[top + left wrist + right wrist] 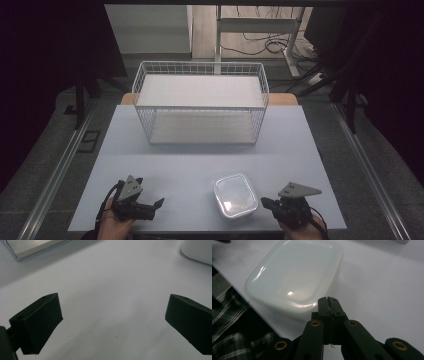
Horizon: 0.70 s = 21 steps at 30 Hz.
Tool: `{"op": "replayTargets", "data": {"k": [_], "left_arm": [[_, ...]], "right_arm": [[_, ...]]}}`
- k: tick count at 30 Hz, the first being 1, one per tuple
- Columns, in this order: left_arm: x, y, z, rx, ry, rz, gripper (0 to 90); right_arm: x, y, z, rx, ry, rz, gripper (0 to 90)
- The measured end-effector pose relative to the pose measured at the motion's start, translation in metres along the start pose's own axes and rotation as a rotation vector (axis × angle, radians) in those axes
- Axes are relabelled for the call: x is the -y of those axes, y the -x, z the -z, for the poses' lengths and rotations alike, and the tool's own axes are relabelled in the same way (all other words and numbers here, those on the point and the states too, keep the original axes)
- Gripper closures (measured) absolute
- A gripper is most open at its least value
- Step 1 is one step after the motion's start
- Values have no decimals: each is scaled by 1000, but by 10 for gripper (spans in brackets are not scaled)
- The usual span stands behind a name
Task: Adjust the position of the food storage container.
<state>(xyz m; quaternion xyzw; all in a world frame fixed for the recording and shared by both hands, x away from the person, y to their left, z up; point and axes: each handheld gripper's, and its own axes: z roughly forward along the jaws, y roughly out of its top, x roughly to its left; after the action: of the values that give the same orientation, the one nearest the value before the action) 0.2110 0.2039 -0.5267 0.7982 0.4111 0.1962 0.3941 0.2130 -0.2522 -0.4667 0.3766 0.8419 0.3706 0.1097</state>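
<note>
On the pale grey table [200, 170], near its front edge, a translucent white lidded plastic container [235, 195] sits between both tongs. Left tongs [150, 207] gape wide; right tongs [328, 301] are closed and empty. Presumably pre-grasp: the right must open first, with the white wire basket [200, 102] perhaps the destination.

A pale grey-white table [150, 150] seen from above. 2 things rest on it: a white wire basket [200, 102] standing at the far middle, and a translucent lidded plastic container [235, 195] near the front edge, right of centre, well apart from the basket.
</note>
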Motion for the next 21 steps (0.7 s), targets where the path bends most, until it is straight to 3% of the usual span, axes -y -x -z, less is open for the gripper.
{"op": "replayTargets", "data": {"k": [5,10,15,21], "left_arm": [[0,-1,0,-5,1,4,6],[0,0,0,-3,-1,1,6],[0,-1,-1,1,-1,3,7],[0,0,-1,5,1,3,6]], "right_arm": [[17,-16,1,-48,-37,-5,891],[21,-20,-15,-97,-68,-9,891],[15,-16,-21,-94,-67,-9,891],[-2,-5,-35,-59,-65,5,891]]}}
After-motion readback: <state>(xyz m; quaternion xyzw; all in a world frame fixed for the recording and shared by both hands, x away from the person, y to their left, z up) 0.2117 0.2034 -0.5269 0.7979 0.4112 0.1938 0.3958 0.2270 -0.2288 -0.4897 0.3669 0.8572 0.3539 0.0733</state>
